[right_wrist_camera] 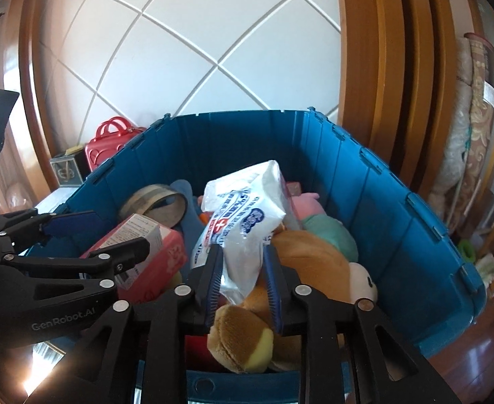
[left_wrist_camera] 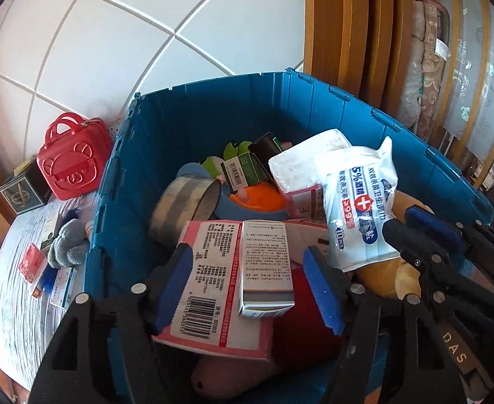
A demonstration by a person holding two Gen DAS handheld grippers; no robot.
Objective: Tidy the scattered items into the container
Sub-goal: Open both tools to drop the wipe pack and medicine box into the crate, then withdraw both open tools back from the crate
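A blue crate holds many items. My left gripper is open over it, its jaws well apart. A small white box lies between them on a pink box, touching neither pad. My right gripper is shut on the lower edge of a white wet-wipes pack, holding it above a brown plush toy. The right gripper also shows in the left wrist view.
Left of the crate stand a red toy case and a dark tin. A grey plush and small packets lie on the white surface. Inside the crate: a tape roll, green boxes. Wooden frames stand behind.
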